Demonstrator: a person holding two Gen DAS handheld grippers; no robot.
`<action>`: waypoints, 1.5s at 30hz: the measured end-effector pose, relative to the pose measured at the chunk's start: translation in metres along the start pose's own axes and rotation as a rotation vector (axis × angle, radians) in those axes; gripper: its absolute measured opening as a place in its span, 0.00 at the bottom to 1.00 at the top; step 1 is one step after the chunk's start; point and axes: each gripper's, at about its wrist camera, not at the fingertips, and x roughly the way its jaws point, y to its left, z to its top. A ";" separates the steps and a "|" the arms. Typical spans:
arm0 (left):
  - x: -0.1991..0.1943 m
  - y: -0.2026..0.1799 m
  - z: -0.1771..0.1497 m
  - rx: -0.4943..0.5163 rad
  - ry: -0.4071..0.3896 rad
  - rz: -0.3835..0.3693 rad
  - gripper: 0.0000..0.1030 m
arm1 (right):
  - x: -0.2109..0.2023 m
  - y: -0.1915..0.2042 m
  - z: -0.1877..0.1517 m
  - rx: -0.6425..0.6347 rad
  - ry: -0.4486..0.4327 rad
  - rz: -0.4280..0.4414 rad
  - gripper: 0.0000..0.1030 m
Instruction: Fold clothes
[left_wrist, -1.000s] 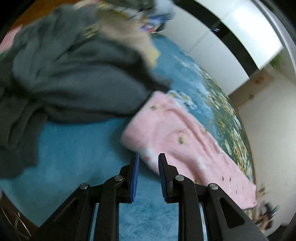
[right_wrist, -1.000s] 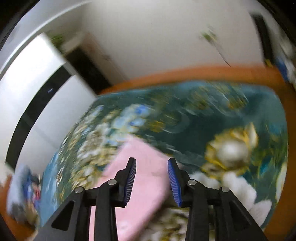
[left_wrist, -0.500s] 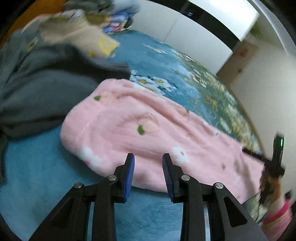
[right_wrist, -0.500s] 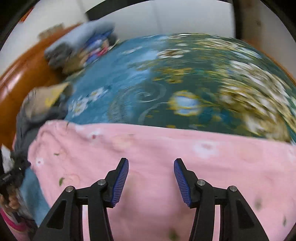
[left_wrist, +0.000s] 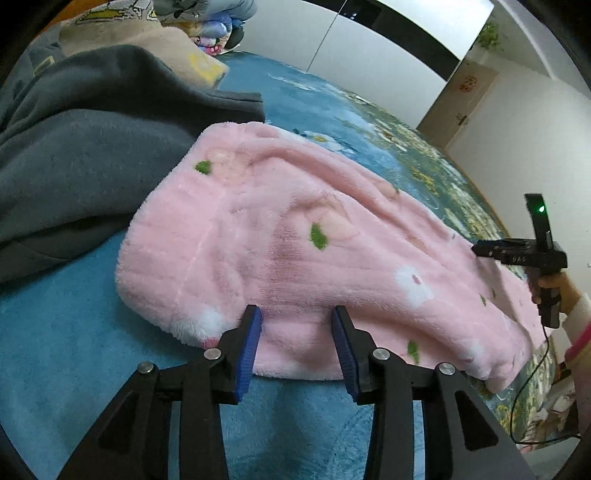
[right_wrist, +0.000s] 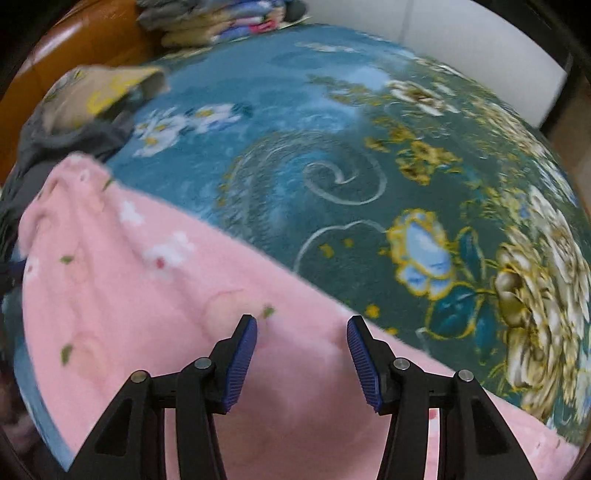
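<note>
We are looking steeply down and close along each gripper's black fingers, both wrist views sharing the fluffy pink flower-printed garment (left_wrist: 295, 236) (right_wrist: 155, 314) lying on the blue floral bedspread (left_wrist: 369, 122) (right_wrist: 332, 147).

A fluffy pink garment (left_wrist: 303, 236), dotted with white flowers and green leaves, is lying spread in 1 long, rumpled strip across the blue floral bedspread (right_wrist: 332, 155), its end touching a grey garment (left_wrist: 81, 147).
</note>
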 end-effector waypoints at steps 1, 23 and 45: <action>0.000 0.002 0.000 -0.005 -0.002 -0.012 0.40 | 0.003 0.004 -0.002 -0.023 0.013 -0.001 0.48; -0.007 -0.001 -0.005 0.014 -0.002 -0.010 0.41 | 0.013 -0.017 0.009 0.155 -0.067 -0.201 0.06; -0.021 -0.072 -0.004 0.010 0.016 0.017 0.41 | -0.184 -0.221 -0.388 1.288 -0.539 -0.105 0.49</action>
